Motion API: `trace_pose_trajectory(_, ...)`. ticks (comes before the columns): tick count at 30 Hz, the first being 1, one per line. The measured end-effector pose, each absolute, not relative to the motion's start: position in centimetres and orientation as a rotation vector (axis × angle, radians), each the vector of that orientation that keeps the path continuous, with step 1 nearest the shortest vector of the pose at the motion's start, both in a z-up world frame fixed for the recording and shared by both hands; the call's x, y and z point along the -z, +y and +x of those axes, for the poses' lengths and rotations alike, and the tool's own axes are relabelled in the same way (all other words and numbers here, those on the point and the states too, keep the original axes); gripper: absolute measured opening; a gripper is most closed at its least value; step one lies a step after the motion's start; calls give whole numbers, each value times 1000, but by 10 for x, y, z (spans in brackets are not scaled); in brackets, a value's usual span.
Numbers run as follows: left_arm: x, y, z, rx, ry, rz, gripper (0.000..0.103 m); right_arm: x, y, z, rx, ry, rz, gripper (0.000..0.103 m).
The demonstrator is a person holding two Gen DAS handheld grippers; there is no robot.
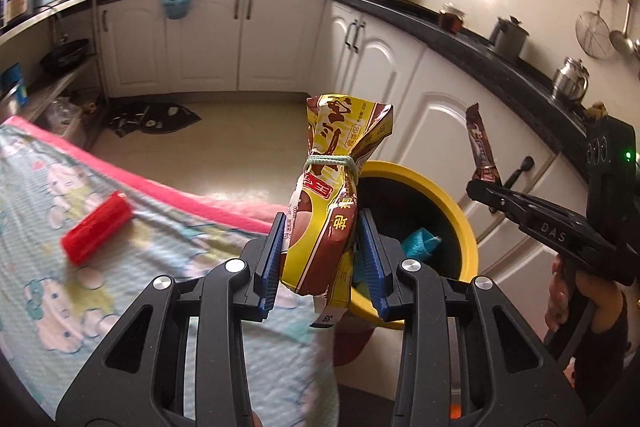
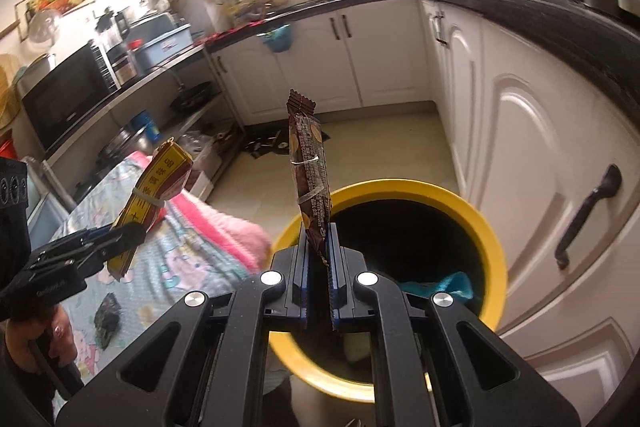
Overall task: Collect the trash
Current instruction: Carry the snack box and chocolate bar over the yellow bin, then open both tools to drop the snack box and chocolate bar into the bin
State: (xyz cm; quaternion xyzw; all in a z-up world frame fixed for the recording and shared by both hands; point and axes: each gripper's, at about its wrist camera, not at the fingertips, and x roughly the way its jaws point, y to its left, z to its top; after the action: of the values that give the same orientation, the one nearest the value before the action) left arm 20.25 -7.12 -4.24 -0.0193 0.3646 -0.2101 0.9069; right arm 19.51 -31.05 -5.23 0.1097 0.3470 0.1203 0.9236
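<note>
Kitchen cabinets ring a desk draped in cartoon cloth (image 1: 48,267), beyond whose near corner the left claw (image 1: 320,247) clenches a yellow snack bag (image 1: 324,203) and the right claw (image 2: 318,259) pinches a brown wrapper (image 2: 310,179), both seemingly bound for the yellow bin (image 2: 492,251), while a red cylinder (image 1: 96,233) waits mid-desk.

A: L wrist cam sits behind its tongs (image 1: 322,259), tilted down, close to yellow bin (image 1: 460,223).
B: R wrist cam likewise, nearer bin (image 2: 486,227). Both share bin, white cabinets (image 1: 208,39) (image 2: 384,55).
</note>
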Motion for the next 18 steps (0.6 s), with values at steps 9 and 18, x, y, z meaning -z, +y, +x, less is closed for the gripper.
trace_pose_trajectory(9, 55, -109, 219, 482, 787, -22, 29, 74, -338, 203, -175, 757, 261, 8)
trace_pose_trajectory(18, 72, -132, 234, 509, 839, -31, 29, 95, -345, 207, -160, 810, 277, 8)
